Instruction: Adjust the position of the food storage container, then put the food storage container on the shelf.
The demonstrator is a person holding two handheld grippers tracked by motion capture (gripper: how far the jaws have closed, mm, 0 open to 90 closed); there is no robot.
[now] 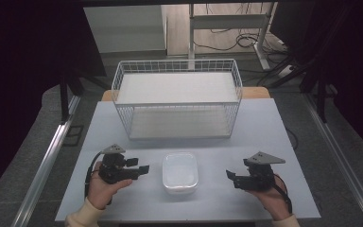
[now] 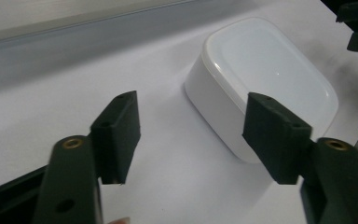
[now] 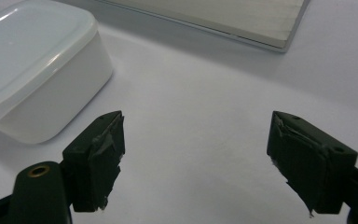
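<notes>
Both hands sit at the table's near edge. At seven o'clock the left gripper (image 1: 139, 167) has its jaws spread, gripping nothing; at five o'clock the right gripper (image 1: 231, 178) is likewise spread and empty. Between them rests a white lidded rounded-rectangular plastic container (image 1: 180, 173). Beyond, at twelve o'clock, stands a white two-tier wire rack (image 1: 177, 99) on the pale grey table (image 1: 264, 127).

Container (image 3: 32, 70) cut off, left edge
</notes>
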